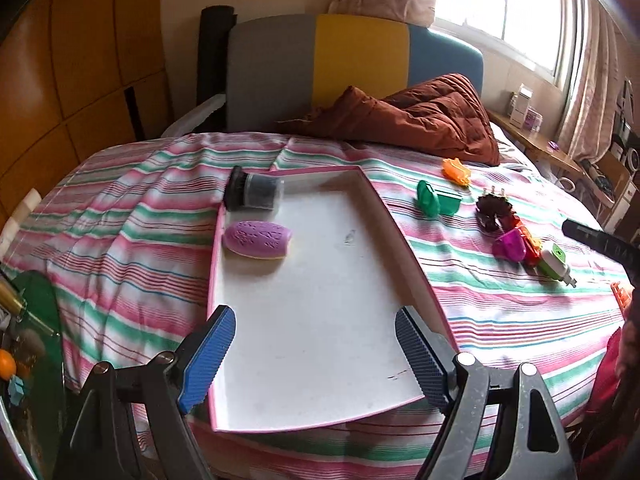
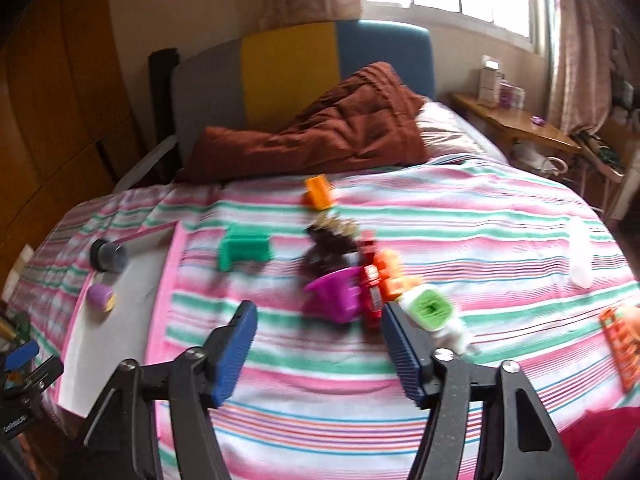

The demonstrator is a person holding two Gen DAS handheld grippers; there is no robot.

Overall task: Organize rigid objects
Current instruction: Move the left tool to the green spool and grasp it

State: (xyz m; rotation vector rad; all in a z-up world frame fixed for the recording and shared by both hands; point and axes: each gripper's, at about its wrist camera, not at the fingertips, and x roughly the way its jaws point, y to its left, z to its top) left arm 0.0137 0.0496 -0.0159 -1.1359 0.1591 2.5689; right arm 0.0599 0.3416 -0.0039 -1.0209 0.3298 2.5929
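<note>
A pink-rimmed white tray point(image 1: 320, 320) lies on the striped bed; it also shows in the right wrist view point(image 2: 120, 320). In it lie a purple oval brush point(image 1: 257, 239) and a black round brush point(image 1: 253, 191). My left gripper point(image 1: 314, 356) is open and empty above the tray's near end. To the tray's right lie loose items: a green piece point(image 2: 244, 253), an orange piece point(image 2: 318, 191), a dark spiky clip point(image 2: 330, 240), a magenta cup point(image 2: 334, 294), a red piece point(image 2: 370, 292) and a white-and-green plug point(image 2: 432, 310). My right gripper point(image 2: 318, 356) is open and empty just short of the magenta cup.
A brown quilt point(image 2: 340, 128) lies at the head of the bed before the grey, yellow and blue headboard point(image 1: 352, 60). A wooden side table point(image 2: 516, 124) stands at right. An orange flat item point(image 2: 622, 344) lies at the bed's right edge.
</note>
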